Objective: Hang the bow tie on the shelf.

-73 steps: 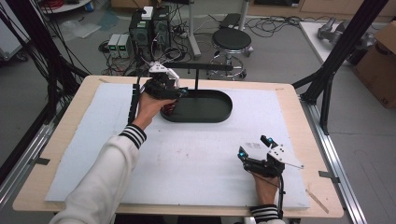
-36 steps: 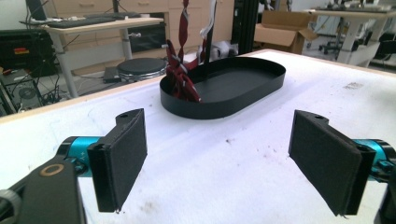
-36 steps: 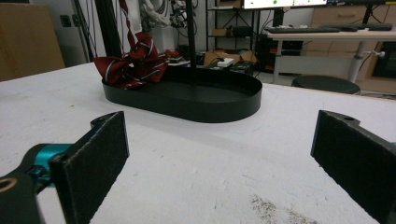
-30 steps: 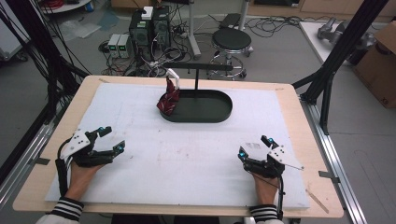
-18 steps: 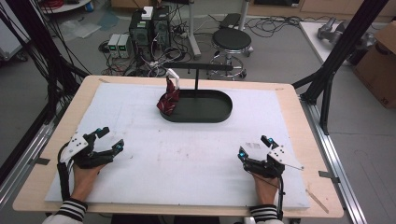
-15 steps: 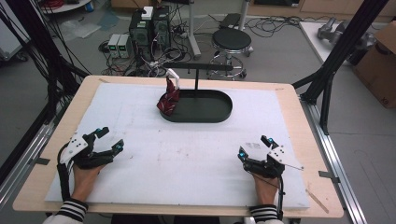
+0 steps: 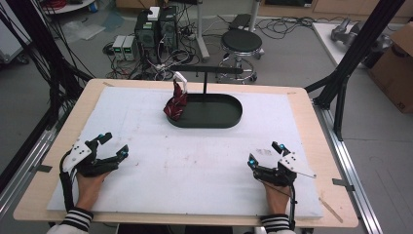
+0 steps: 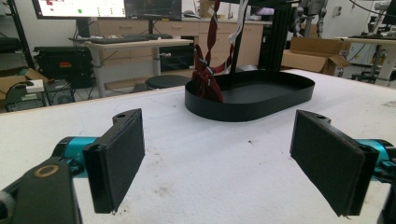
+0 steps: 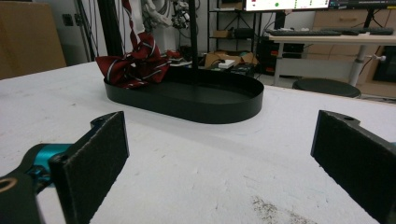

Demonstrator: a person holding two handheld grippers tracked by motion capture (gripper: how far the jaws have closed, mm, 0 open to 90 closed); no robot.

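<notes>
A dark red striped tie [image 7: 176, 103] hangs from the left end of a black T-shaped stand [image 7: 205, 82], its lower part bunched at the left end of the black oval tray [image 7: 229, 118]. The tie [image 8: 205, 79] and tray [image 8: 261, 100] lie straight ahead in the left gripper view; the right gripper view has the tie [image 9: 133, 63] and tray [image 9: 205, 112] too. My left gripper [image 7: 113, 146] rests open at the table's front left, nothing between its pads [image 8: 119, 156]. At the front right my right gripper [image 7: 264, 155] is open and empty, pads [image 9: 95, 156] wide apart.
A white mat [image 7: 146, 161] covers the wooden table [image 7: 321, 146]. Black frame posts [image 7: 346, 68] rise at the right and left sides. Behind the table stand a stool [image 7: 241, 41], computers [image 7: 156, 29] and cables on the floor. A cardboard box [image 7: 397, 58] sits far right.
My left hand let go of the tie at the stand and drew back to the front left of the table, where it now rests open. The right gripper has not moved.
</notes>
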